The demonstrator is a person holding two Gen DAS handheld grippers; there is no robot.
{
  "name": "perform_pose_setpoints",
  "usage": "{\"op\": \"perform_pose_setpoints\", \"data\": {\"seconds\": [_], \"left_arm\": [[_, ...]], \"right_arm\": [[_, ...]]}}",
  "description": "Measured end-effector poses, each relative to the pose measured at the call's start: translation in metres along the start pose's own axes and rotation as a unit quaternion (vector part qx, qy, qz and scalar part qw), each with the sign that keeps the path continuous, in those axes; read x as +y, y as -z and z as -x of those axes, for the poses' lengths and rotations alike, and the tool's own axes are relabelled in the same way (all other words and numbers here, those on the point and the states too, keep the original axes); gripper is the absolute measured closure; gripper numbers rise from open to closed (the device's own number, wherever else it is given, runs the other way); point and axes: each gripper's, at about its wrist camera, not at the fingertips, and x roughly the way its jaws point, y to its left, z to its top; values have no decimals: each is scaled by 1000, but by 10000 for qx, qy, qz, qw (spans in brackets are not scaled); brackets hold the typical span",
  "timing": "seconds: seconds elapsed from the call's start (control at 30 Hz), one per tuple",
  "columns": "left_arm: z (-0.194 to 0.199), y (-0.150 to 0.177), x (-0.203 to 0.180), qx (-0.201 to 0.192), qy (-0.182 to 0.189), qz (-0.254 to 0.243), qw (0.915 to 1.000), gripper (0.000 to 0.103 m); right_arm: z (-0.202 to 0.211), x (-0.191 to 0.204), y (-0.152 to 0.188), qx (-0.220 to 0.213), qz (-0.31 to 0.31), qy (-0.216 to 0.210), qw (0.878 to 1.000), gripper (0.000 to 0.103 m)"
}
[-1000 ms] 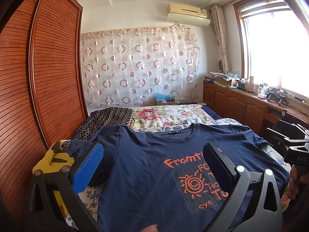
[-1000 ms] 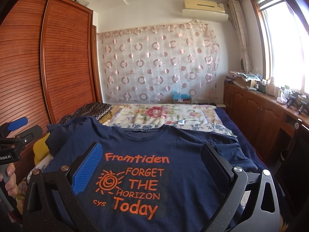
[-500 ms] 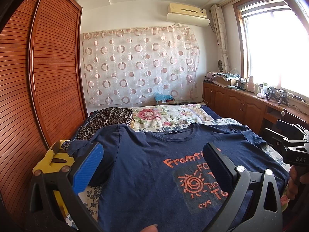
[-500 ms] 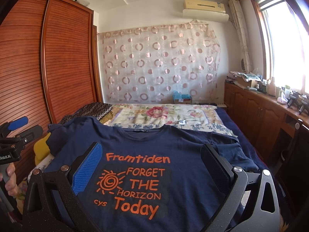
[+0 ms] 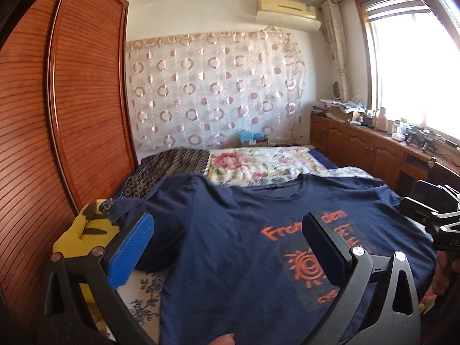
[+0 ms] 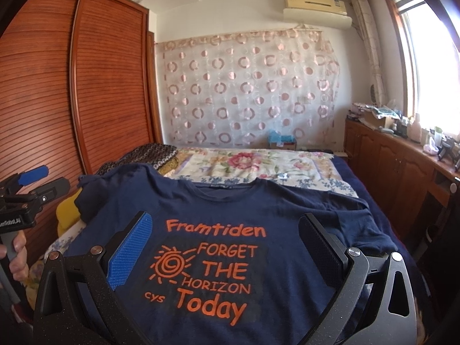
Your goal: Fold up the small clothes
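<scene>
1. Bed runs lengthwise away from both cameras, floral sheet showing.
2. Navy T-shirt lies flat on near end, print up.
3. Floral quilt behind the collar.
4. Dark ring-pattern cloth far left.

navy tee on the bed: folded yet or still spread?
Spread. The navy T-shirt lies flat, print up, neckline and both sleeves out, no fold visible. Both tongs, left and right, are open above it.

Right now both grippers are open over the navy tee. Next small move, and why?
Probably lower the left gripper onto the bunched left sleeve and pinch it. The navy T-shirt lies flat, print up, unfolded; both grippers hover open, holding nothing. The right gripper could likewise take its sleeve.
</scene>
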Motion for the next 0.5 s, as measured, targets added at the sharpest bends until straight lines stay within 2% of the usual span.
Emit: {"op": "perform_pose_setpoints", "data": {"seconds": [0.33,0.5], "left_arm": [[-20,12,56,221,-312,194,9991,0],[-41,17,85,443,-356,221,9981,0]], "right_arm": [[-34,4,12,305,139,-213,9992,0],[-52,17,18,295,267,-299,9988,0]]}}
